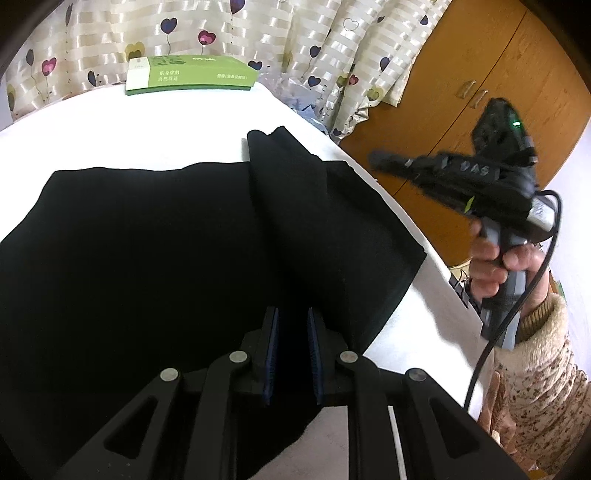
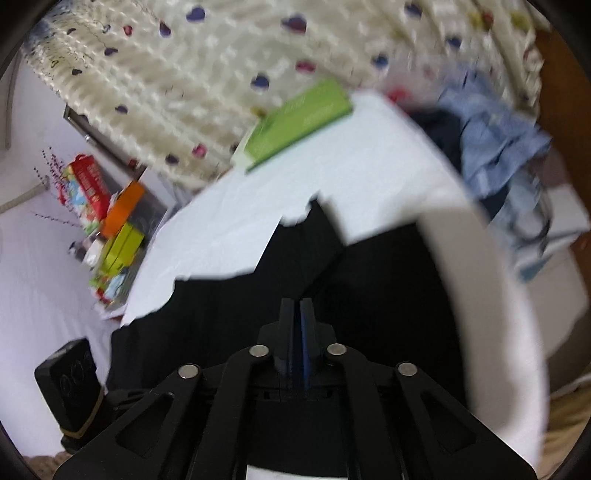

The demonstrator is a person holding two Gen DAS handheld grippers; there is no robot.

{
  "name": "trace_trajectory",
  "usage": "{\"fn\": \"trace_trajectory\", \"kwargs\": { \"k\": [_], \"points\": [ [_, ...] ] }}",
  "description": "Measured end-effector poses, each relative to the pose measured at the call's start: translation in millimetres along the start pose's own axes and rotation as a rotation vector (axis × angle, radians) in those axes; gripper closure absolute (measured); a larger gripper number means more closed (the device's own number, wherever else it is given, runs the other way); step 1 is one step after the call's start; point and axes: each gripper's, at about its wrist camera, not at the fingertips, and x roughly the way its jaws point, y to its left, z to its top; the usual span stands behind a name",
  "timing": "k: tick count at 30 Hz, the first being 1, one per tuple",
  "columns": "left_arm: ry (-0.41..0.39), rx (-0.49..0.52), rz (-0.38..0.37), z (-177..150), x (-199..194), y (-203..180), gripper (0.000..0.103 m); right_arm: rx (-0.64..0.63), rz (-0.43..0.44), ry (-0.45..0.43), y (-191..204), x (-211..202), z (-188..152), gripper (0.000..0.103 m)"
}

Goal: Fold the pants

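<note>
Black pants lie spread on a white table, with one leg folded over on the right. My left gripper hovers low over the near part of the pants, jaws open with a gap, nothing between them. My right gripper shows in the left wrist view, held in the air off the table's right edge. In the blurred right wrist view, its jaws are pressed together with nothing visible between them, above the pants.
A green box lies at the table's far edge, also in the right wrist view. A heart-patterned curtain hangs behind. A wooden cabinet stands on the right. Blue clothes lie heaped past the table.
</note>
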Motion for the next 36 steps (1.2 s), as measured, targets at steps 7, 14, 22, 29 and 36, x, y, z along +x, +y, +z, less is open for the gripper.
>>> {"fn": "trace_trajectory", "kwargs": {
  "k": [7,14,22,29,36],
  "points": [
    [0.003,0.0,0.002,-3,-2,0,0.079,0.092,0.206,0.125,7,20,-31,0.072],
    [0.003,0.0,-0.004,-4,-1,0,0.079,0.088,0.222,0.119,14,33,-27,0.072],
    [0.004,0.013,-0.011,-4,-1,0,0.079,0.101,0.135,0.037,9,35,3,0.072],
    [0.003,0.01,-0.023,-5,-2,2,0.079,0.145,0.089,-0.021,-1,38,20,0.099],
    [0.002,0.008,-0.023,-6,-3,2,0.079,0.112,0.065,-0.144,-2,-14,8,0.1]
  ]
}}
